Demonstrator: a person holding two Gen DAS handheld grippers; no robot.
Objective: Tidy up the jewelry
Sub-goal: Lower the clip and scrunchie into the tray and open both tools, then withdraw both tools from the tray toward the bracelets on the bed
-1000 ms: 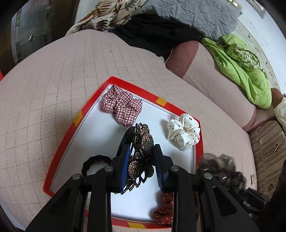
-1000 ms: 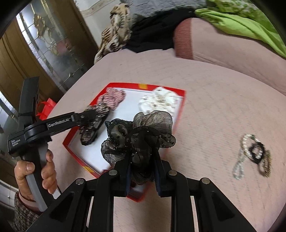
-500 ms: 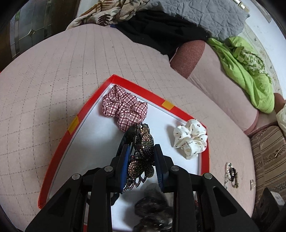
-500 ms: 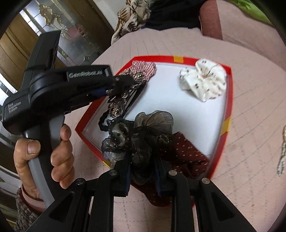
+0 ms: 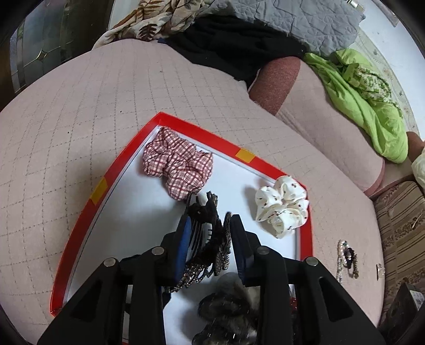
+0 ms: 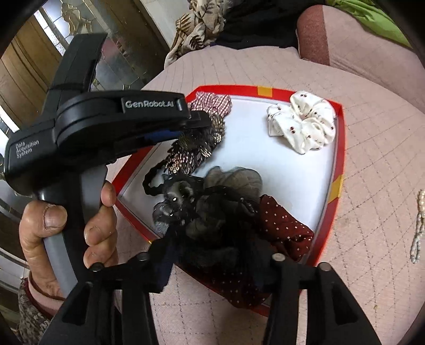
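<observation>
A red-rimmed white tray (image 5: 111, 175) (image 6: 337, 169) lies on the pink quilted cover. In it are a checked scrunchie (image 5: 178, 167) (image 6: 212, 102), a white scrunchie (image 5: 281, 207) (image 6: 302, 124), a black hair tie (image 6: 151, 183) and a dark red dotted scrunchie (image 6: 281, 228). My left gripper (image 5: 209, 228) (image 6: 202, 119) hovers over the tray. Its jaws are opening with a rhinestone hair clip (image 5: 223, 249) (image 6: 196, 151) tilted between the pads and touching both. My right gripper (image 6: 212, 249) is opening wide. A black gauze scrunchie (image 6: 212, 207) (image 5: 228, 305) lies loose between its fingers, partly on the dotted one.
A bead bracelet (image 5: 345, 257) (image 6: 418, 225) lies on the cover right of the tray. A green cloth (image 5: 366, 106), a grey quilt (image 5: 292, 18) and a black garment (image 5: 239, 45) are piled at the back. A person's hand (image 6: 47, 225) grips the left handle.
My right gripper carried the black gauze scrunchie over the tray's near corner, lowered it and spread its jaws off it. In the left gripper the hair clip has tipped onto its side.
</observation>
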